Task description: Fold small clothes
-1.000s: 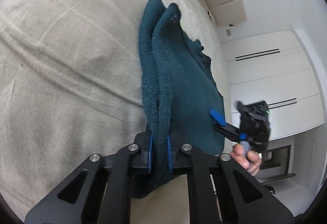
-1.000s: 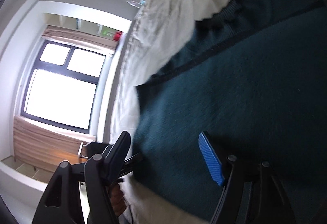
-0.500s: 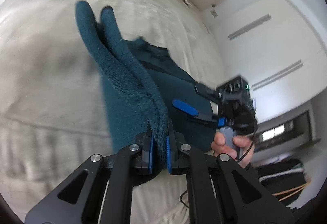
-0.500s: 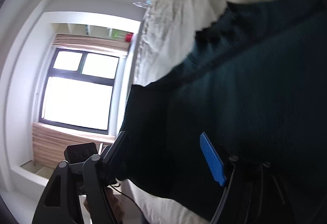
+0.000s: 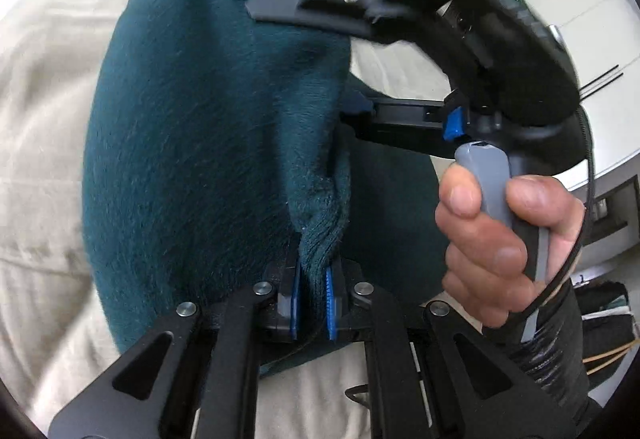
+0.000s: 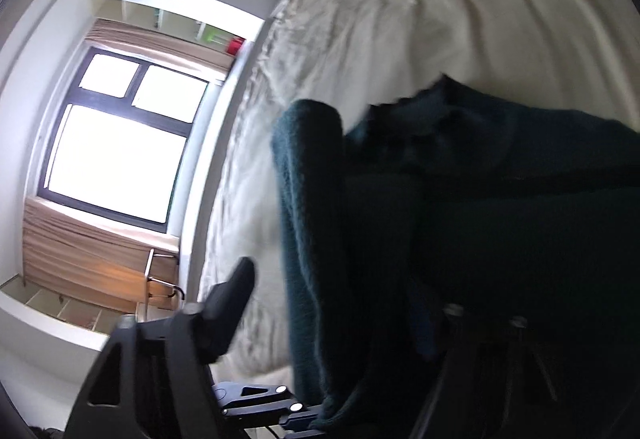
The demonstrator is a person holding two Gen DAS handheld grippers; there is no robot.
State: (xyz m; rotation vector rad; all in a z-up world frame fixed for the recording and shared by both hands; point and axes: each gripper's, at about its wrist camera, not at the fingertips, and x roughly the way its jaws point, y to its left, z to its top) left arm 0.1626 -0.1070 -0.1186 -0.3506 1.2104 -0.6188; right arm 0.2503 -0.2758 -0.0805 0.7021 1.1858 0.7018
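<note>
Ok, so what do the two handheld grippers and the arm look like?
Both grippers are black, with slotted arms and silver screws. The left gripper has ribbed blue pads. The right gripper has a grey handle, a black cable and a green light. The sleeve is black.

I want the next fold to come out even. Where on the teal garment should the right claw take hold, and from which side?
Probably the doubled side edge of the teal garment, above the bunch that the left claw is shut on, coming in sideways. That edge hangs upright and thick, so it suits a pinch. The right claw straddles it; its jaws have just been closing, and the pads do not visibly press.
</note>
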